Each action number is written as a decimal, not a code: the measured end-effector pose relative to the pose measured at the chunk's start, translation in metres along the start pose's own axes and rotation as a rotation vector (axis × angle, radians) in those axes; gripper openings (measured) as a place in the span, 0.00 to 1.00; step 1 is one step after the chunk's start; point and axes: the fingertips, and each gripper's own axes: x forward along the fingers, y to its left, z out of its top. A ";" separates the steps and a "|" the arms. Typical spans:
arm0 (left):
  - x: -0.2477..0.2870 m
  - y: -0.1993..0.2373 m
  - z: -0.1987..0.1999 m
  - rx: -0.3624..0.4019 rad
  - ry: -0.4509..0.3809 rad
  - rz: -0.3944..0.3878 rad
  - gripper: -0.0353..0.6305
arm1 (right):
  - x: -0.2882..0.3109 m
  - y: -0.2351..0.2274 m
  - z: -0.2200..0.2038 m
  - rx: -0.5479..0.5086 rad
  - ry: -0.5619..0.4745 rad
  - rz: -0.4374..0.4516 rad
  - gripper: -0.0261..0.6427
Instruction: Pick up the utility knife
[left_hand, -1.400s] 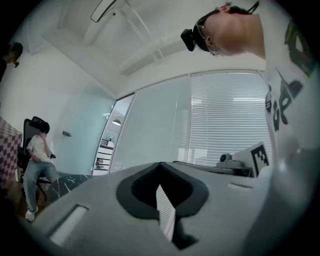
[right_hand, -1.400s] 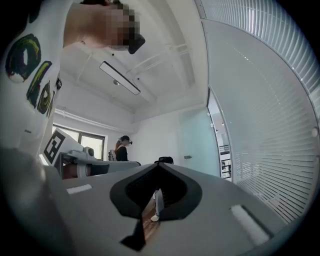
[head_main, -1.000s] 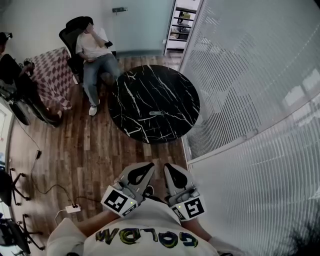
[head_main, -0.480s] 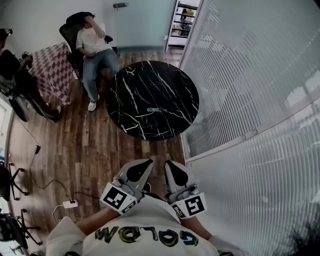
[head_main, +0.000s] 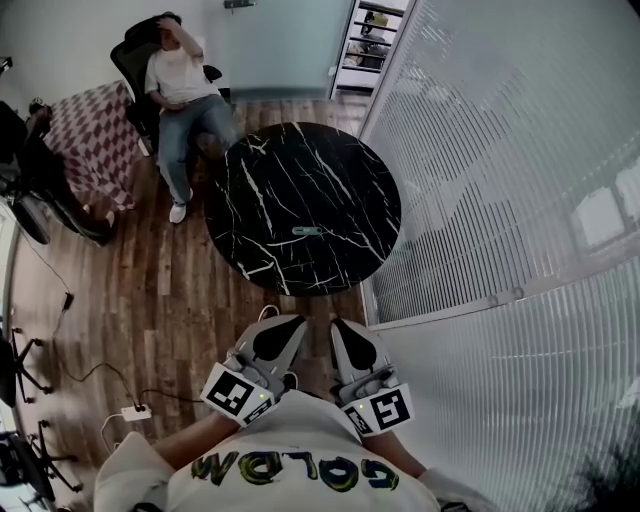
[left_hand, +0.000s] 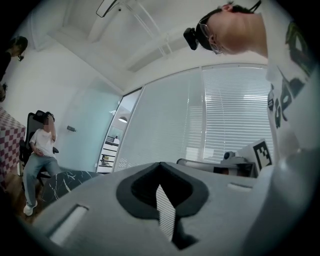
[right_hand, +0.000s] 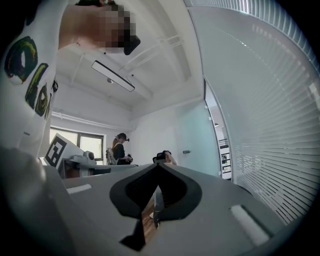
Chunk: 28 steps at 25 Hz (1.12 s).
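The utility knife, a small grey bar, lies near the middle of the round black marble table. My left gripper and right gripper are held side by side close to the chest, well short of the table's near edge. Both point level toward the table. In the left gripper view the left gripper has its jaws together, with only a thin slit between them. The right gripper looks the same in its own view. Neither holds anything. The knife does not show in either gripper view.
A glass wall with blinds runs along the right, close to the table. A person sits in a chair beyond the table and another stands at the left. A power strip and a cable lie on the wooden floor.
The table has drawn slightly nearer and looks larger. Both grippers stay shut, side by side before the chest. The seated person has raised a hand to the head.
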 end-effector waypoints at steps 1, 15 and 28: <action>0.005 0.011 0.002 -0.002 -0.001 0.005 0.06 | 0.010 -0.003 0.001 -0.007 0.001 0.004 0.04; 0.076 0.166 0.043 -0.024 -0.019 0.018 0.06 | 0.184 -0.057 0.017 -0.087 0.009 0.010 0.04; 0.127 0.232 0.064 -0.006 -0.032 -0.030 0.06 | 0.256 -0.094 0.021 -0.098 -0.022 -0.022 0.04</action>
